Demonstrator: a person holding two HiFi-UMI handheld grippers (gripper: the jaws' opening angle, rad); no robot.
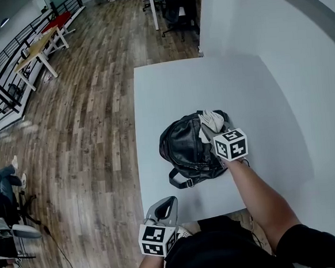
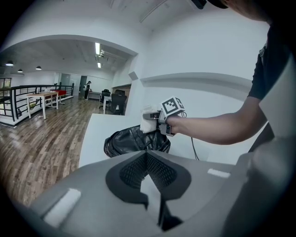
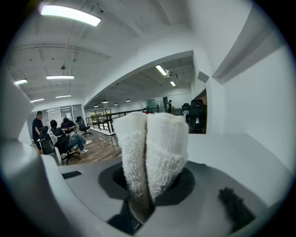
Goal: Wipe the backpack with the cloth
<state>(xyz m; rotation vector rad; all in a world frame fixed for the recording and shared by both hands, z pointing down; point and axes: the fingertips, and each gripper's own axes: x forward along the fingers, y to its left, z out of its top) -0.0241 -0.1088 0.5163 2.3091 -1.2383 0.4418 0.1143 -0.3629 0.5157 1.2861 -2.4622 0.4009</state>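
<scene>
black backpack point(image 1: 186, 149), white cloth point(image 1: 211, 121), white table point(image 1: 170, 90)

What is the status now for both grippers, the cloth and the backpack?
Right gripper shut on cloth, cloth pressed to backpack. Left gripper shut, empty, by near edge of table. Nothing in the way.

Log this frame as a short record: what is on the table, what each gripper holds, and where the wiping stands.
surface: white table
on it: black backpack, lying on its side
right gripper: shut on a white cloth
cloth position: over the backpack's far right end, seemingly touching it
left gripper: shut, nothing between its jaws, at the table's near edge, apart from the backpack
wiping: cloth at the backpack, one gripper at work
</scene>
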